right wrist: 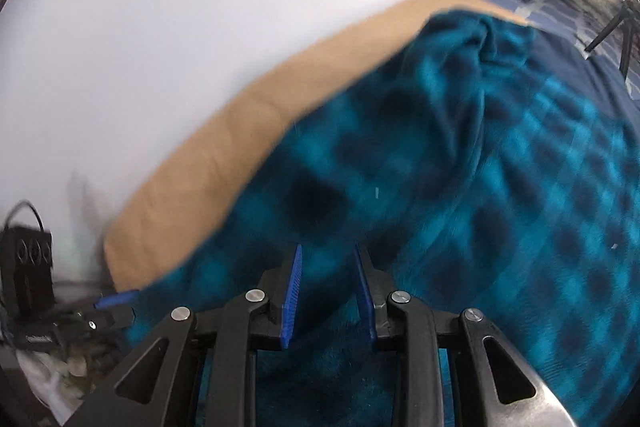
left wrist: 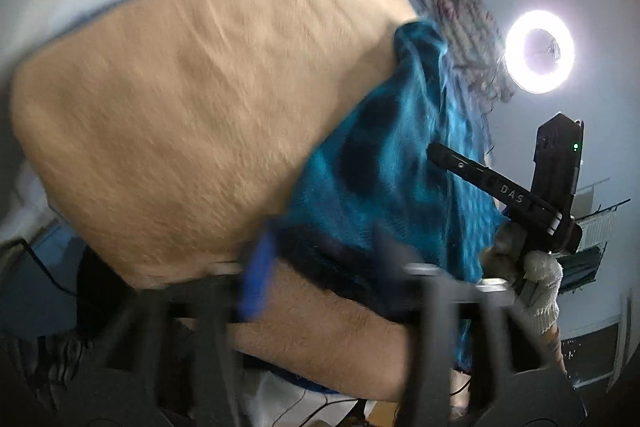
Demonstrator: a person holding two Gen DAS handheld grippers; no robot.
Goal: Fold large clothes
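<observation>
Holding: teal checked blanket (right wrist: 460, 167) with tan backing, raised over the bed (right wrist: 560, 11), running from my right gripper (right wrist: 327, 291), pinching a fold, leftward to my left gripper (left wrist: 332, 279), seemingly clamped on its edge, though blurred.

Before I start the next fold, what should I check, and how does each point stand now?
1. Right gripper holds the blanket: ok, cloth sits between its pads.
2. Left gripper holds the blanket: cannot tell, its fingers are blurred.
3. Blanket is off the bed and hangs between the grippers: ok.
4. Pictures are sharp enough to judge edges: not ok, both are smeared.
5. Blanket is apart from the tripod: cannot tell.
</observation>
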